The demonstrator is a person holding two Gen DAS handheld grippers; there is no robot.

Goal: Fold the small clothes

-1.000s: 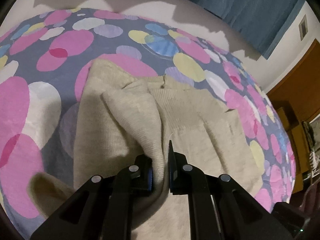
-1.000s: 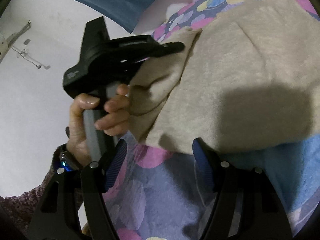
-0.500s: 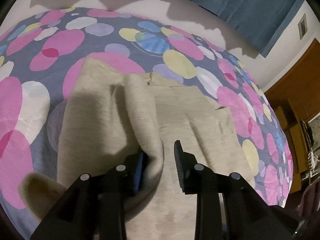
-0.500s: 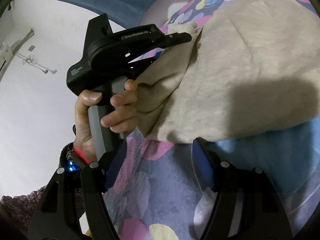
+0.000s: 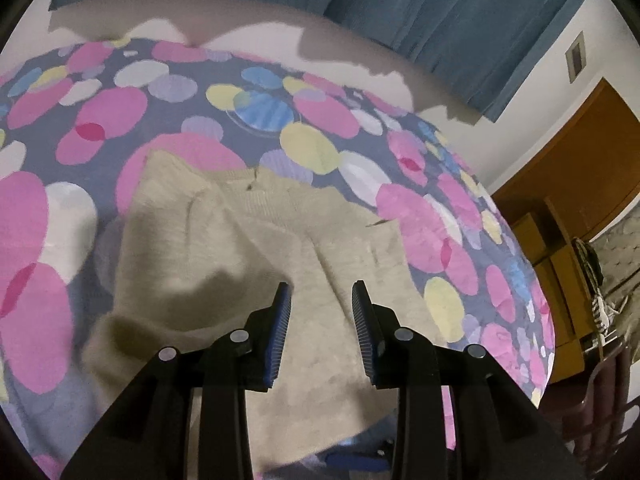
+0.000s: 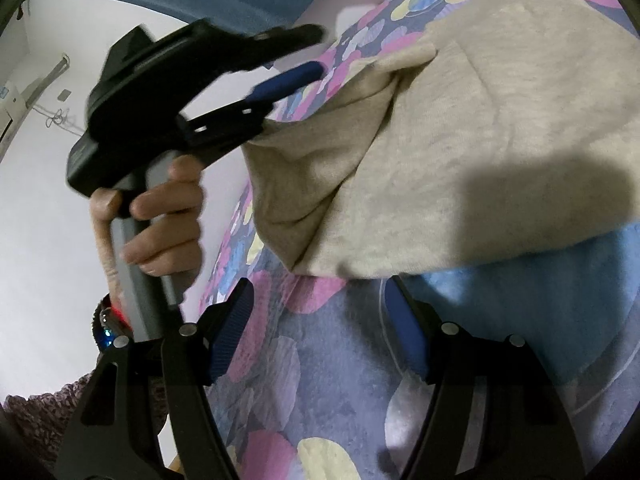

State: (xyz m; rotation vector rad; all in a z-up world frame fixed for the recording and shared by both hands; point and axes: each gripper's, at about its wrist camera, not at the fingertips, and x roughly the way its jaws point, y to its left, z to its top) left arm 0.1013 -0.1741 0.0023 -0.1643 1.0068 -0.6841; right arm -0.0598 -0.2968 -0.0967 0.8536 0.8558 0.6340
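A beige knit sweater (image 5: 224, 264) lies on the dotted bedspread (image 5: 120, 112), one side folded in over its body. My left gripper (image 5: 320, 308) hovers above the sweater's near part; its jaws are opening and nothing is between the blue pads. In the right wrist view the left gripper (image 6: 316, 51) hangs in the air left of the sweater (image 6: 460, 152), held by a hand (image 6: 160, 216). My right gripper (image 6: 319, 296) stands open just short of the sweater's near edge, empty, with only bedspread (image 6: 320, 380) beneath it.
Blue curtains (image 5: 440, 20) hang behind the bed. Wooden furniture (image 5: 560, 220) stands at the right, beyond the bed's edge. A white wall (image 6: 40, 160) is to the left of the bed in the right wrist view.
The left gripper let go of the sweater fold it pinched, opened, and rose away from it. The fold dropped flat onto the sweater. The right gripper stayed put.
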